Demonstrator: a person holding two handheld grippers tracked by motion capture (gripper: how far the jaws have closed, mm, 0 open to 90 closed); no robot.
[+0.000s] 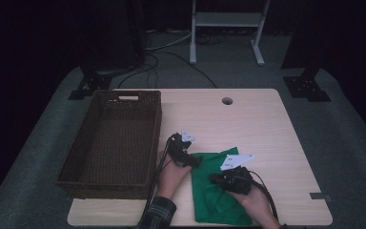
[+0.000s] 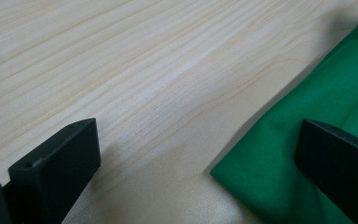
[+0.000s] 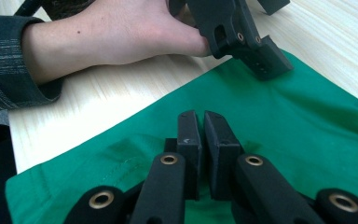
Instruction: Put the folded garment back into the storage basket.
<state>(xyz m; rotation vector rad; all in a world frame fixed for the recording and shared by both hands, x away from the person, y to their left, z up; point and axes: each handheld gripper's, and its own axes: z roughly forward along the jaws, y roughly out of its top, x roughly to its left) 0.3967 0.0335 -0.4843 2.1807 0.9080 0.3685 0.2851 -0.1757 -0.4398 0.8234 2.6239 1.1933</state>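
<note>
Lowest in the high view, at bottom centre, we have the green cloth (image 1: 219,198) spread on the table (image 1: 267,124), bunched into folds towards its lower left. Our right gripper (image 1: 219,180) sits on top of it, held by the right hand (image 1: 255,202) at the lower right. In the right gripper view its fingers (image 3: 189,135) are drawn together with only a thin slit between them, down on the cloth (image 3: 279,121); we cannot tell whether a fold is pinched in there.

Just above and to the left, our left gripper (image 1: 195,161) rests at the cloth's upper left corner, left hand (image 1: 171,175) behind it. In the left gripper view its fingers (image 2: 60,163) stand wide, one over bare wood (image 2: 144,70), the other over the cloth's edge (image 2: 279,158), gripping nothing.

Further left, a dark woven basket (image 1: 76,157) occupies the table's left side. Near the far edge, a small round hole (image 1: 227,100).
</note>
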